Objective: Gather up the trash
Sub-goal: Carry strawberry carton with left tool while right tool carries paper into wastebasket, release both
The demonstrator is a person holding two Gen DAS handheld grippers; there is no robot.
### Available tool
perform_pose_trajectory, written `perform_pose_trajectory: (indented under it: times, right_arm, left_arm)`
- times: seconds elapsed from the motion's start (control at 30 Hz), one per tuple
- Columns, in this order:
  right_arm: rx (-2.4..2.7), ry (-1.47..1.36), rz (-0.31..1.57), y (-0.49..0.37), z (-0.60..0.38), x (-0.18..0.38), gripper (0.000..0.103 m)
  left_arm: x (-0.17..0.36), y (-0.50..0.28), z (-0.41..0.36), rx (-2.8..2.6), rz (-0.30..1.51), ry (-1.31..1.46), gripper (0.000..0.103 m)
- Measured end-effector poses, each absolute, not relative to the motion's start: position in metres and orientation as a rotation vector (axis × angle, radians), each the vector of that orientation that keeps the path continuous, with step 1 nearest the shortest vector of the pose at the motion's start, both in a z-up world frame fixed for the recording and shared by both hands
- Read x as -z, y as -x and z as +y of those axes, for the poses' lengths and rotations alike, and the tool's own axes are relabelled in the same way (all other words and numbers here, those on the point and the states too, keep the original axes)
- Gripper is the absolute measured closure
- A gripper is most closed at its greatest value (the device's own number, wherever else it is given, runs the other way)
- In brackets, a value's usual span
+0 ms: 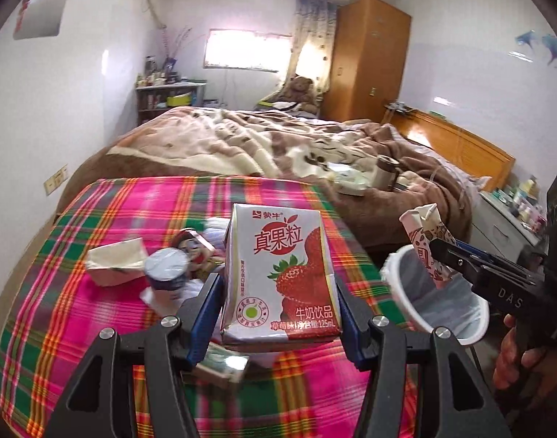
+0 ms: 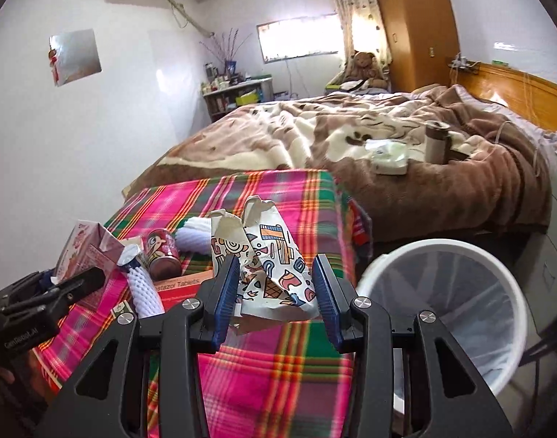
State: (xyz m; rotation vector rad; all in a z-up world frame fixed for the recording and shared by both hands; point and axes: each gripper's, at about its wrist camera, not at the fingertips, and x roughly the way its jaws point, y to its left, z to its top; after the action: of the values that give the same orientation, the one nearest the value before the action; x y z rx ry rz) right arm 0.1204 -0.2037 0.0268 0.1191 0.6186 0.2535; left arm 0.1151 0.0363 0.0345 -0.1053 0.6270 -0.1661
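My left gripper (image 1: 278, 284) is shut on a strawberry milk carton (image 1: 280, 273) and holds it above the plaid-covered table (image 1: 77, 292). It also shows at the left of the right wrist view (image 2: 85, 255). My right gripper (image 2: 275, 292) is shut on a crumpled patterned paper wrapper (image 2: 275, 266), held near the table's right edge beside the white trash bin (image 2: 450, 310). In the left wrist view the wrapper (image 1: 430, 244) hangs over the bin's (image 1: 406, 292) mouth.
On the table lie a red can (image 2: 163, 255), white foam netting (image 2: 143, 288), a tablets box (image 2: 180, 284), a foil-lidded cup (image 1: 167, 273) and a cream carton (image 1: 114, 262). A bed with a brown blanket (image 1: 260, 138) stands behind.
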Motion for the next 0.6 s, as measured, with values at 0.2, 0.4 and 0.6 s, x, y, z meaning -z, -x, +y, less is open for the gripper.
perform_pose_trajectory:
  times: [0.2, 0.4, 0.6]
  right_arm:
    - [-0.175, -0.118, 0.594, -0.106, -0.228, -0.032, 0.06]
    - [-0.101, -0.138, 0.581, -0.097, -0.258, -0.033, 0.06]
    - [-0.025, -0.16, 0.593, -0.094, -0.29, -0.027, 0.06]
  left_arm:
    - [-0.04, -0.111, 0.0, 0.238, 0.618, 0.071, 0.045]
    - [-0.043, -0.112, -0.04, 0.301, 0.608, 0.022, 0.045]
    - [-0.037, -0.115, -0.081, 0.38, 0.626, -0.001, 0.045]
